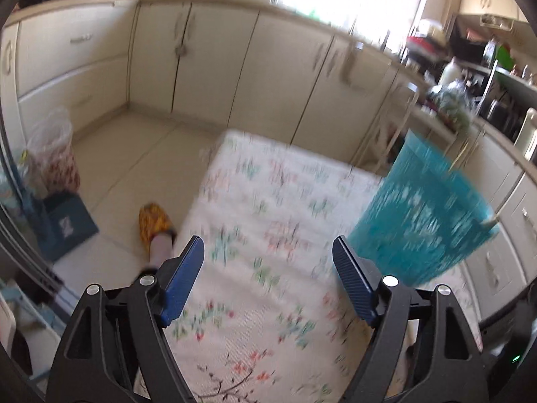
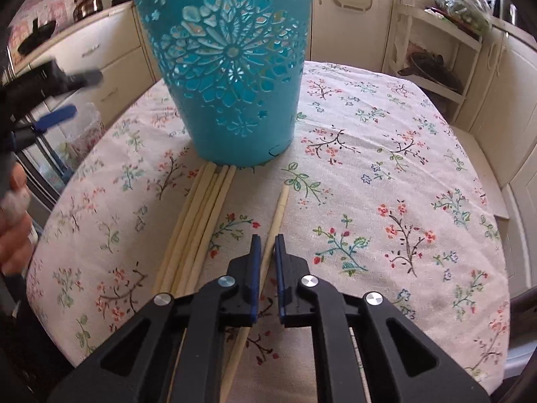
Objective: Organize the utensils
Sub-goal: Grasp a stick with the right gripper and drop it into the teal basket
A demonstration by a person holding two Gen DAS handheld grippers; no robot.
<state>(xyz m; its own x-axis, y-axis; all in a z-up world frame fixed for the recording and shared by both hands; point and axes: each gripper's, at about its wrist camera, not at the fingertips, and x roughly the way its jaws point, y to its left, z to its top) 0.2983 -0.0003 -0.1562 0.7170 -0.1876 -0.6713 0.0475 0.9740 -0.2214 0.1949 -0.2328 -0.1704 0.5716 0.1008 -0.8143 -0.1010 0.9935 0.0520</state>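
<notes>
A teal cut-out utensil holder (image 2: 231, 77) stands on the floral tablecloth (image 2: 386, 174); it also shows blurred in the left wrist view (image 1: 426, 211). Several pale chopsticks (image 2: 198, 225) lie in a bundle in front of it. One separate chopstick (image 2: 277, 218) lies to their right and runs between the fingers of my right gripper (image 2: 267, 240), whose jaws stand narrowly apart around it, low over the cloth. My left gripper (image 1: 268, 252) is open and empty above the table, left of the holder; it also shows in the right wrist view (image 2: 67, 94).
Cream kitchen cabinets (image 1: 235, 67) surround the table. A white shelf rack (image 2: 433, 60) with a pan stands behind the table at the right. A person's slippered foot (image 1: 154, 225) and a blue box (image 1: 67, 228) are on the floor at the left.
</notes>
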